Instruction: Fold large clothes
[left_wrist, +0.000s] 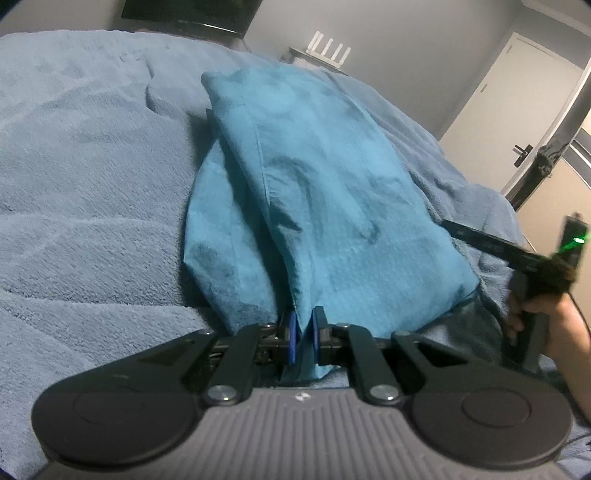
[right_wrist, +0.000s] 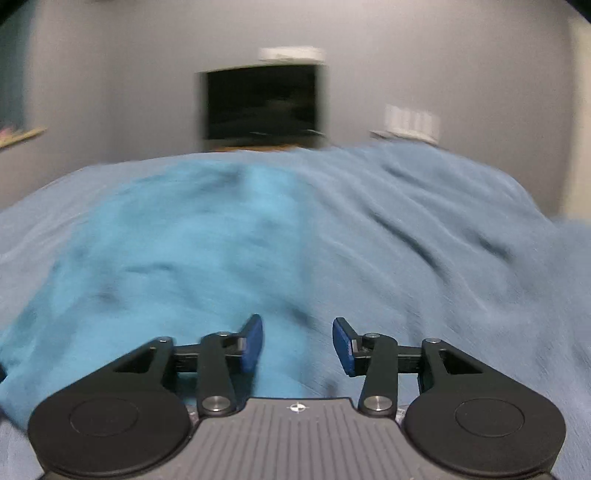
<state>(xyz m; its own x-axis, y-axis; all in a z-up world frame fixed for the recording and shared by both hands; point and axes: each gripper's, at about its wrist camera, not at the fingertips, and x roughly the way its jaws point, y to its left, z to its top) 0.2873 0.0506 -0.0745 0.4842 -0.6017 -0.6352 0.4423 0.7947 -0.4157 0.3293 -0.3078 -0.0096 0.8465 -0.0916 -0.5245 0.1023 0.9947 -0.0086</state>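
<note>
Left gripper (left_wrist: 303, 334) has its blue pads pinched together on the near hem of the teal garment (left_wrist: 325, 192), which runs away from it toward twelve o'clock as a long, partly folded panel on the blue-grey bed cover (left_wrist: 85, 177). A second layer of the same cloth shows at about ten o'clock from the pinch, peeking out under the upper panel.

Right gripper (right_wrist: 297, 345) stands with its jaws apart and nothing between them; the garment lies below and out to its ten o'clock, the bare cover to its two o'clock. Its view is smeared, so exact clearance cannot be told. From the left wrist it appears at four o'clock, in the person's hand (left_wrist: 535, 325), just off the garment's right edge.

To do this step well, I would keep the left pinch steady as an anchor, bring the open jaws onto the near right corner, catch all layers, then carry both corners evenly so the fold line stays straight.
</note>
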